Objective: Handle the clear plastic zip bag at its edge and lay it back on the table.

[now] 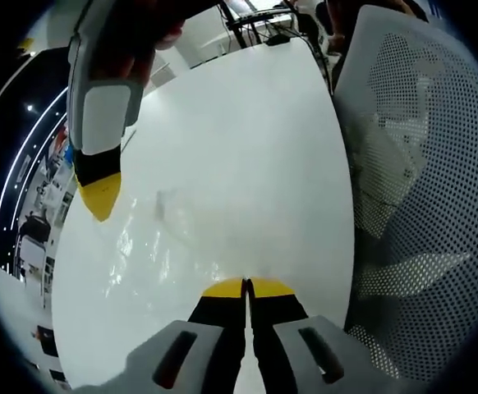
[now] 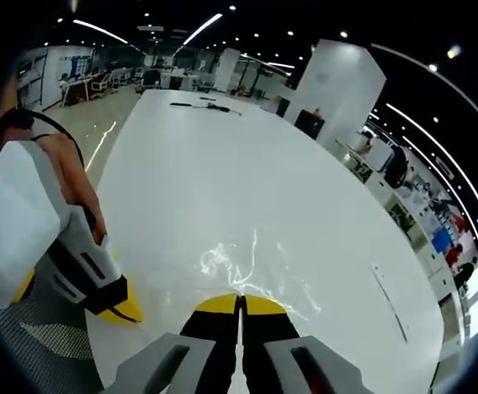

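The clear plastic zip bag [image 2: 247,267] lies flat on the white table [image 2: 222,164] and shows mostly as bright creases; a thin strip [image 2: 387,300] lies further right. My right gripper [image 2: 241,297] is shut, and the bag's creases run straight into its yellow tips, so it seems to pinch the bag's near edge. In the left gripper view the bag [image 1: 153,246] glints between the two grippers. My left gripper [image 1: 247,286] is shut just beside that glinting edge, with no plastic seen between its jaws. The right gripper [image 1: 99,197] hangs over the bag's other side.
A white mesh office chair [image 1: 411,189] stands close against the table's edge. The left gripper [image 2: 124,310], held by a hand, sits near the table's edge. Cables [image 2: 206,104] lie at the table's far end. Desks and chairs fill the office beyond.
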A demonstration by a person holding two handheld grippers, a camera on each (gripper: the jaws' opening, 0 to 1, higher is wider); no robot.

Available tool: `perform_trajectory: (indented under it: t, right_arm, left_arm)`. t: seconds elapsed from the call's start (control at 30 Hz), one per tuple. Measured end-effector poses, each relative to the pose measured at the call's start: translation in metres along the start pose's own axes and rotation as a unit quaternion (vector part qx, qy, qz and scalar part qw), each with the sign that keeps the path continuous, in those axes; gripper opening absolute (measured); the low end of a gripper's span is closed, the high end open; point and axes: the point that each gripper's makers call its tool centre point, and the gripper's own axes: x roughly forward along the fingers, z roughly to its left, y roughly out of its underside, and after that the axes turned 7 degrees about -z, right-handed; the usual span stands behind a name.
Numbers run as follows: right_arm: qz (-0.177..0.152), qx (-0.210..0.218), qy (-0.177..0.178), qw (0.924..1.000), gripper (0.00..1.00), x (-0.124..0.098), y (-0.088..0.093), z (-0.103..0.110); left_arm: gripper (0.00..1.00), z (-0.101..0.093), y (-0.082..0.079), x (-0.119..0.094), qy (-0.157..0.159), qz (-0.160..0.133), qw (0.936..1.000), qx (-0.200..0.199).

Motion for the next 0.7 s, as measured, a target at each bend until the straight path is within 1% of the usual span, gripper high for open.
perform_trajectory:
  t: [0.1, 0.13, 0.17, 0.2, 0.23, 0.33, 0.53, 0.7]
  right_arm:
    - [0.0, -0.003, -0.008, 1.0, 0.0, 0.0, 0.001, 0.003]
    - [0.001, -0.009, -0.011, 0.9999, 0.0, 0.0, 0.001, 0.005]
    - [0.005, -0.026, -0.01, 0.9996, 0.0, 0.0, 0.003, 0.004]
    - [0.007, -0.029, -0.01, 0.9995, 0.0, 0.001, 0.004, 0.005]
    - [0.005, -0.022, -0.013, 0.9997, 0.0, 0.001, 0.004, 0.007]
    - [0.005, -0.018, -0.015, 0.9997, 0.0, -0.001, 0.004, 0.01]
    - [0.011, -0.044, -0.031, 0.9985, 0.0, -0.003, 0.003, 0.021]
    - [0.017, -0.036, -0.041, 0.9984, 0.0, -0.005, 0.01, 0.028]
  left_arm:
    - [0.0, 0.001, 0.001, 0.0, -0.002, -0.001, 1.0, -0.001]
    - [0.0, 0.002, -0.001, -0.002, -0.005, -0.005, 1.0, -0.003]
    - [0.0, 0.003, -0.003, -0.003, -0.007, -0.008, 0.9999, -0.004]
    - [0.0, 0.004, -0.004, -0.004, -0.009, -0.008, 0.9999, -0.005]
    - [0.0, 0.006, -0.005, -0.005, -0.012, -0.008, 0.9999, -0.007]
    - [0.0, 0.008, -0.005, -0.003, -0.015, -0.009, 0.9998, -0.012]
    - [0.0, 0.014, -0.005, -0.001, -0.018, -0.011, 0.9997, -0.012]
    - [0.0, 0.019, -0.006, -0.002, -0.023, -0.011, 0.9996, -0.013]
